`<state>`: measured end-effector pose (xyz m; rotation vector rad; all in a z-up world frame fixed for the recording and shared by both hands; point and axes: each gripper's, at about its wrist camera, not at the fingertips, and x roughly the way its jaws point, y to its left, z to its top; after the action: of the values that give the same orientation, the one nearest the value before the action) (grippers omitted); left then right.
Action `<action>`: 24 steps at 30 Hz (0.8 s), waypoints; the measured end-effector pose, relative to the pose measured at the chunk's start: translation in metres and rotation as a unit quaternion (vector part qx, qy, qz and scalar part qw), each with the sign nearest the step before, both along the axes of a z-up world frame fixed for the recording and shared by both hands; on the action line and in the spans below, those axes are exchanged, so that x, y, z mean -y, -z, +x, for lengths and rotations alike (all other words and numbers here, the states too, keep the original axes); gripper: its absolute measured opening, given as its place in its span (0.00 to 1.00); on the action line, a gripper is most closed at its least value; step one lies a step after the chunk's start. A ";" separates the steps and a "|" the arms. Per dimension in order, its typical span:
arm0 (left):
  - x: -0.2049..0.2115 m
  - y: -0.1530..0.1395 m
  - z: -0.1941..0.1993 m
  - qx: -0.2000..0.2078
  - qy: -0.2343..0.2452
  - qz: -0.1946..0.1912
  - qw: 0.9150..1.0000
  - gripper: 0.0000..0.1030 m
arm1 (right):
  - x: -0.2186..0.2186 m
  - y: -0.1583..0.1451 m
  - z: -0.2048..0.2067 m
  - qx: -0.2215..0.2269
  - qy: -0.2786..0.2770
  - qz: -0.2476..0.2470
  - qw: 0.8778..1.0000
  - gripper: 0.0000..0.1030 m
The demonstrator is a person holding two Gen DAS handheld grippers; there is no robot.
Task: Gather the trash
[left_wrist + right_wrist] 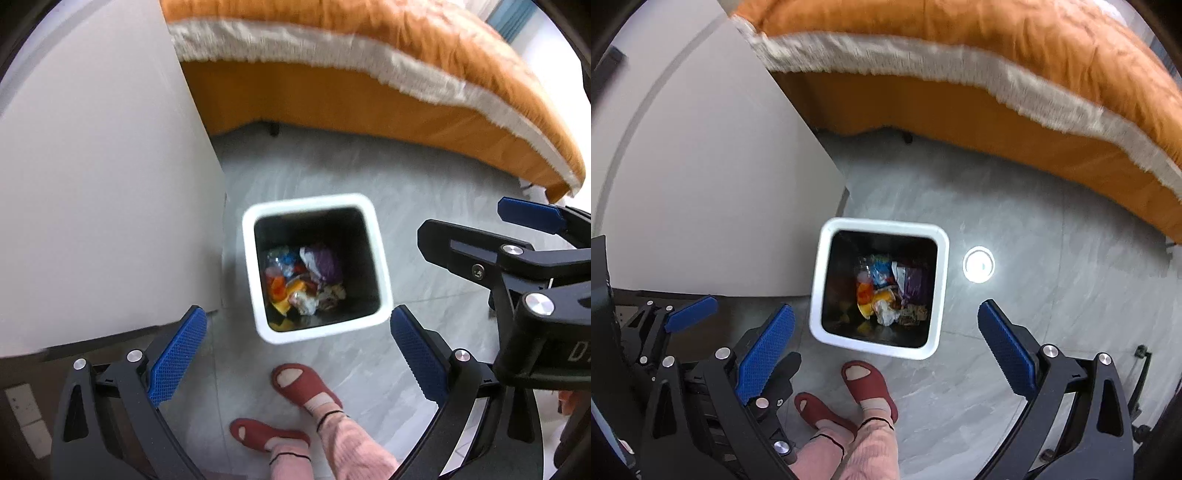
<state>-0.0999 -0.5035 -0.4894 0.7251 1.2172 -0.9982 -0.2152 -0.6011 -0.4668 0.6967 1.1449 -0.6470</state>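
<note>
One trash bin [384, 280] observed: square, white rounded rim, dark inner walls, standing upright on the grey marbled floor [388, 192] directly ahead of and below both tongs, appearing between the blue pads of each in its own view. Bottom of bin holds crumpled trash [304, 282]: a purple-and-white wrapper, a blue-printed clear wrapper, orange and yellow pieces, a pale crumpled wad; pieces overlap and are slightly blurred, so exact count not determinable. Left gripper [299, 354]: fingers spread wide, nothing between them. Right gripper [886, 347]: likewise spread wide, nothing held; in the left view it enters from the right edge, partly cut off. In the right view the left tongs show at the lower left, only partly. White cabinet side [110, 184] stands left of the bin, just beside it. Orange bed [369, 110] with orange quilt and white fringe lies beyond the bin; its far end runs out of view. Two feet in red slippers [303, 384] and pink socks, below the tongs, near the bin's near edge. One bright round reflection [979, 264] on floor right of bin, right view only.
</note>
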 end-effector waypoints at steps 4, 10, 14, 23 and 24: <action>-0.008 -0.063 -0.004 0.018 -0.013 -0.036 0.999 0.95 | -0.008 -0.064 -0.009 0.034 0.013 -0.024 0.999 0.96; -0.017 -0.162 -0.003 0.044 -0.054 -0.115 0.991 0.95 | -0.018 -0.161 -0.015 0.096 0.031 -0.098 0.990 0.96; -0.032 -0.242 0.001 0.067 -0.097 -0.190 0.975 0.95 | -0.028 -0.247 -0.017 0.178 0.042 -0.141 0.973 0.96; -0.111 -0.371 0.033 0.202 -0.212 -0.253 0.922 0.95 | -0.085 -0.371 0.011 0.292 -0.051 -0.270 0.916 0.96; -0.120 -0.378 0.037 0.213 -0.224 -0.253 0.917 0.95 | -0.093 -0.381 0.014 0.310 -0.062 -0.272 0.909 0.96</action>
<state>-0.0631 -0.3831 -0.1118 0.2137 0.6508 -0.6752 -0.2010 -0.5079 -0.0860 0.3002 0.3788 -0.5432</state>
